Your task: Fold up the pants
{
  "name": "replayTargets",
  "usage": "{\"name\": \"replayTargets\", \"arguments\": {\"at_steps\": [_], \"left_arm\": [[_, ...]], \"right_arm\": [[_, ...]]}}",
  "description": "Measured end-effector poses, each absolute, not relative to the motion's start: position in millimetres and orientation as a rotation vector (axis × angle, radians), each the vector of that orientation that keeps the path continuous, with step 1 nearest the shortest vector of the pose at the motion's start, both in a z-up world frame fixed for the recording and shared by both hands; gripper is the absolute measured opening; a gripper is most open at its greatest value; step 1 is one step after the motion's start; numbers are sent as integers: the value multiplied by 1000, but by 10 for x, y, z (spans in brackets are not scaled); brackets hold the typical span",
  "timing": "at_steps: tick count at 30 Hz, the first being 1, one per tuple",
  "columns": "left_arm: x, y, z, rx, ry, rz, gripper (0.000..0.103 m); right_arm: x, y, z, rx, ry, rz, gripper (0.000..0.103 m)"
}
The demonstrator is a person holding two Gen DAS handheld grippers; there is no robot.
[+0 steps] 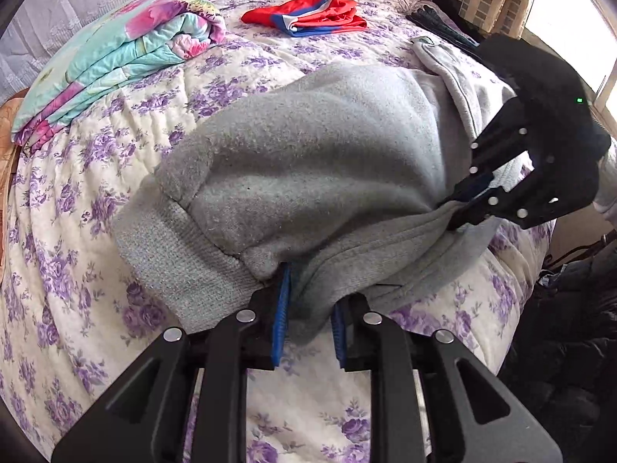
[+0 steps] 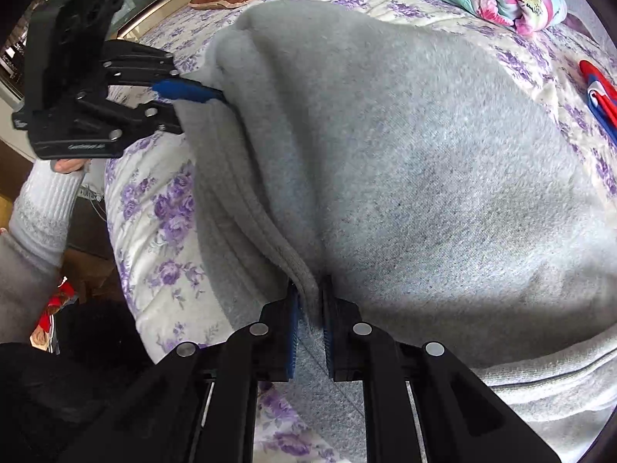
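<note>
Left hand-held gripper (image 1: 308,301): clamped on a bunched fold of the pants (image 1: 327,146) near the ribbed cuff; cloth fills the gap between the blue pads (image 1: 283,308). I read the hold as fairly loose.
Right hand-held gripper (image 2: 310,308): jaws close together, pinching a thick seamed edge of the pants; a ridge of cloth stands up between the pads.
Pants: grey fleece, lying on the bed (image 1: 96,200) near its front edge, upper layer doubled over the lower, edges held by both grippers.
Step, my judgement: laying a fold down; it is not yet flat, the middle bulges.
Sleeve (image 2: 42,200): pale knit, at the left hand-held gripper's handle.
Around: folded floral quilt (image 1: 115,50) at the far left of the bed; red and blue garment (image 1: 308,15) farther back, well apart from the pants.
Risk 1: the left bunch slips out, because the fleece is thick and only a lump of it sits between the pads.
Risk 2: the fold lands skewed if I let go unevenly, since the two held edges are not level.
Risk 3: trapped air leaves a hump; the layers may slide toward the bed edge.
</note>
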State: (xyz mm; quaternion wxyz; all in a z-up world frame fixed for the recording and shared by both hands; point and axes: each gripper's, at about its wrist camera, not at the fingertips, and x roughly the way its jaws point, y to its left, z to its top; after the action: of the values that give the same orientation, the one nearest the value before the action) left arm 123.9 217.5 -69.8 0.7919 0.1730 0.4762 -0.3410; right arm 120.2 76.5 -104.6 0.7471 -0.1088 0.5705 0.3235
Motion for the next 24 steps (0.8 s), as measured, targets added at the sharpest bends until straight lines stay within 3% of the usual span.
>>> {"name": "replayTargets", "arguments": {"at_steps": [2,4,5,9,12,15,16,17,19,24], "left_arm": [[1054,2237,-619,358,998,-772,23],[898,2330,-502,322,973,-801,32],[836,2380,-426,289,961,-812,41],[653,2411,-63,212,845,-804,45],[806,2226,81,120,838,-612,65],[1062,1897,-213,-8,1016,-500,63],[1143,1807,-408,-50,1097,-457,57],[1207,1717,-636,-78,1177,-402,37],[1193,1642,-891,-95,1169,-285,37],[1047,1650,-919,-146,1087,-219,37]], "right_arm": [[1164,742,-1025,-215,1230,698,12],[1135,723,-1030,-193,1214,687,12],[1108,719,-1032,-192,1198,684,12],[1021,761,-999,-213,1162,663,12],[987,776,-987,-222,1156,649,14],[921,799,-971,-230,1139,640,14],[903,793,-970,-223,1135,640,14],[912,775,-973,-216,1133,640,15],[877,717,-939,-203,1133,639,15],[783,663,-824,-222,1160,627,18]]}}
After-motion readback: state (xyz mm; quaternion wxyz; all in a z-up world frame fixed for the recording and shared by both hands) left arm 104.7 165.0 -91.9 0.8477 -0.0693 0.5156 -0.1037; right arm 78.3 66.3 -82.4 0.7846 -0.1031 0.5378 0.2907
